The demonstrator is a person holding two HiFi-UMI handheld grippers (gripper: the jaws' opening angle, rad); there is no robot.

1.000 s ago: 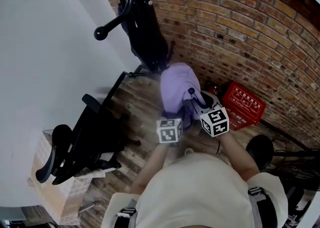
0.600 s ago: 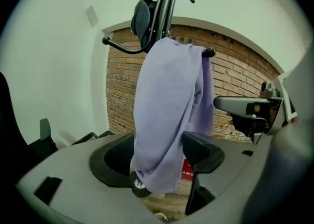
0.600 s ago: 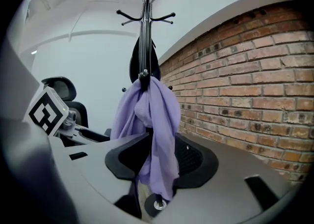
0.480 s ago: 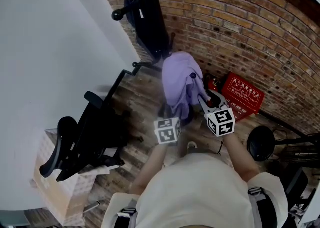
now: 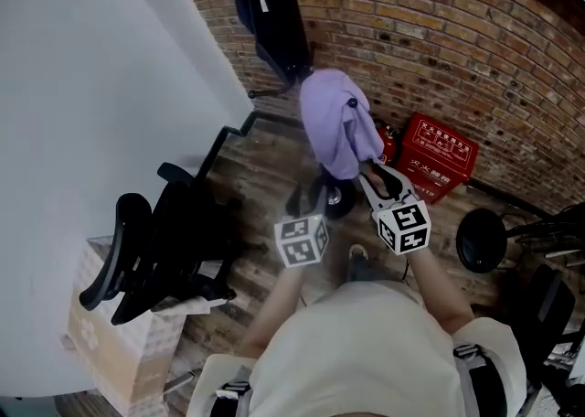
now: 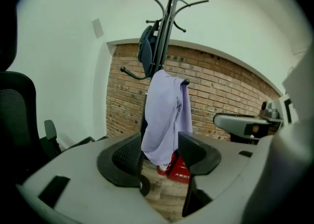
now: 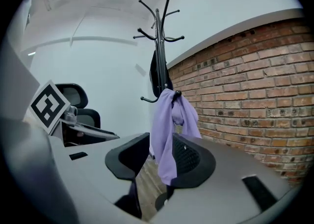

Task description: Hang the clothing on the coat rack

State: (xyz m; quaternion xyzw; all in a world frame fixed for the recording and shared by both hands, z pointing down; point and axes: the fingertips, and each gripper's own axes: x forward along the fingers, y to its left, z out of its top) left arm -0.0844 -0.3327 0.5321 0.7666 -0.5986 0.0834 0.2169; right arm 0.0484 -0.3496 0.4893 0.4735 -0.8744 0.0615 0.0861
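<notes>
lilac garment point(image 5: 334, 122) hangs limp on black coat rack point(image 7: 158, 26).

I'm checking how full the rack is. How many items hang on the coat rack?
2. A purple garment hangs from a lower hook of the coat rack; a dark item hangs higher up the pole. Others may be hidden behind it.

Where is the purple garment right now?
In the head view, the purple garment hangs at centre-top, low on the black coat rack, against the brick wall and just left of the red box.
</notes>
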